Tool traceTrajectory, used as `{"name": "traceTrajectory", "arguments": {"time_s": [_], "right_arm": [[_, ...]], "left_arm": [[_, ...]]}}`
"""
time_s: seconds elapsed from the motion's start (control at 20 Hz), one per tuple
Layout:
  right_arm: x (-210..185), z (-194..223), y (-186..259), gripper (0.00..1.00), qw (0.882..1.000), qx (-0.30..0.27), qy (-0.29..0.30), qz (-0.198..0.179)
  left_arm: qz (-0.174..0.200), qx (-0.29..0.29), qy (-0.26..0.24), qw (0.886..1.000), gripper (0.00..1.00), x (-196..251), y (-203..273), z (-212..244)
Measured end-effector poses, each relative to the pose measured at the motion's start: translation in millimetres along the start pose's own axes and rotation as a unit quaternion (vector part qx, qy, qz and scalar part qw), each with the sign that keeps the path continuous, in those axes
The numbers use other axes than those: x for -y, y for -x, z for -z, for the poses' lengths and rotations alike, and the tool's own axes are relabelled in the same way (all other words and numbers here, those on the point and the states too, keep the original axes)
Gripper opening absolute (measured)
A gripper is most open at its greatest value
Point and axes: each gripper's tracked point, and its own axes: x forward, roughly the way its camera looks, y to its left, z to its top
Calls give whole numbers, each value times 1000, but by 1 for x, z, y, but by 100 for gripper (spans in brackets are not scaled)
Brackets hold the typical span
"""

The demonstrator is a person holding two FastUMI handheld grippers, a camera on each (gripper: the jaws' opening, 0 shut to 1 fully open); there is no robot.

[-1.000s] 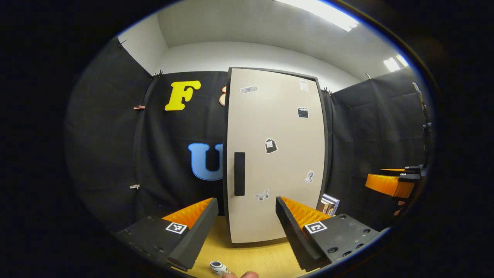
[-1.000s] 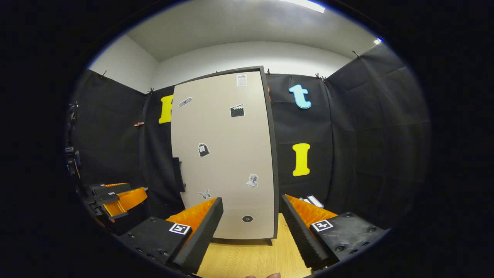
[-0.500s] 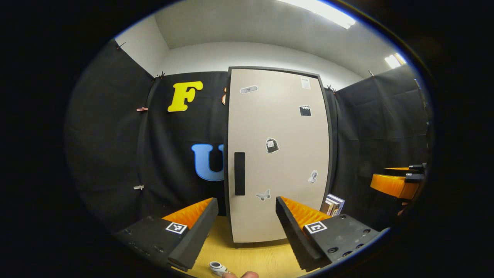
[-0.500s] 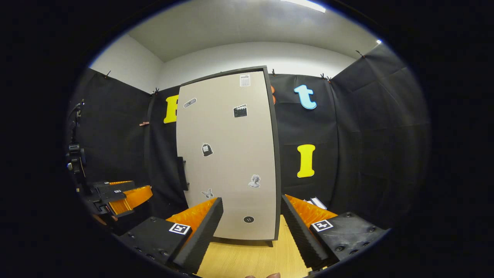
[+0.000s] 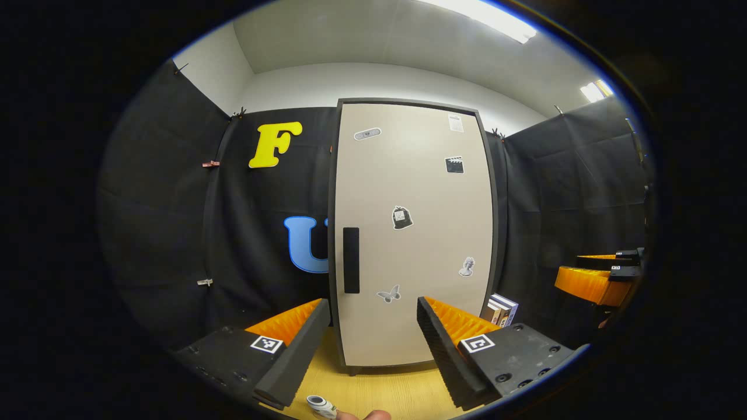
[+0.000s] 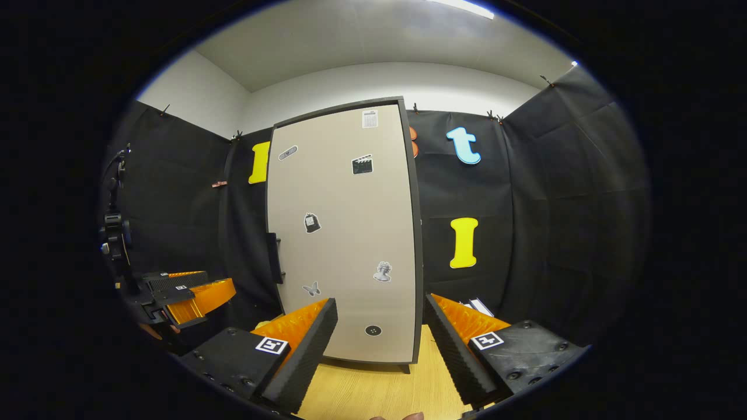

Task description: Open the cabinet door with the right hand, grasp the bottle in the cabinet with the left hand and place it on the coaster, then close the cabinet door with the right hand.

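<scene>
Change since earlier: compared with the frame a second before, the cabinet was seen slightly further left in the left gripper view, and the far gripper sat a little higher at the left edge of the right gripper view.
Left gripper (image 5: 367, 335): its two fingers were held wide apart, with nothing between them; it was also seen well off at the left in the right gripper view (image 6: 192, 294).
Right gripper (image 6: 379, 338): its fingers were likewise spread, with nothing gripped; it was seen far off at the right edge of the left gripper view (image 5: 595, 280).
Small white object (image 5: 321, 405): seen at the bottom edge of the left gripper view on the table; what it was could not be told.
Light wooden table (image 6: 373, 394): the cabinet was borne on it.
Tall beige cabinet door with a dark frame (image 5: 411, 233): seen shut, upright, ahead of both grippers, with small stickers scattered over it.
Black upright bar handle (image 5: 351, 260): set near the door's left edge, untouched.
Bottle: hidden; its place could not be told.
Stack of books (image 5: 497, 309): seen just beside the cabinet's lower right corner.
</scene>
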Motion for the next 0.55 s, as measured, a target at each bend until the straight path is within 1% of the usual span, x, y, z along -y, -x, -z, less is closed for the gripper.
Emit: {"name": "traceTrajectory", "arguments": {"time_s": [0.3, 0.35, 0.4, 0.55], "right_arm": [[5, -1, -5, 98, 1000, 3, 3, 4], [5, 0, -6, 98, 1000, 1, 5, 4], [5, 2, -6, 97, 1000, 1, 6, 4], [5, 4, -8, 98, 1000, 0, 11, 4]], "left_arm": [[6, 3, 0, 1000, 94, 7, -7, -2], [7, 3, 0, 1000, 92, 7, -9, -2], [8, 2, 0, 1000, 95, 8, -10, -2], [9, 1, 2, 1000, 95, 10, -11, 2]]}}
